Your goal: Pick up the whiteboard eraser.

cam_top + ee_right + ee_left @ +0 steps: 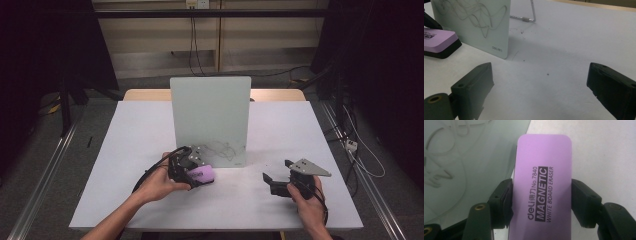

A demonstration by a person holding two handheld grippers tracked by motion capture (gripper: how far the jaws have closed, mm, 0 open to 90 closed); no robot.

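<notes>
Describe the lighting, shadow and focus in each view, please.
High view: bright table, dark surroundings. Left gripper view: the eraser print is sharp, the board scribbles softer. Right gripper view: the board casts a soft shadow; near jaws slightly blurred.

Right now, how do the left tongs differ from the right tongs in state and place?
The left tongs are shut on the purple eraser; the right tongs stand open and hold nothing. The left tongs are close to the scribbled glass board; the right tongs are off to its right side. Both have black jaws and are low over the white table.

Glossy glass board, matt plastic eraser
</notes>
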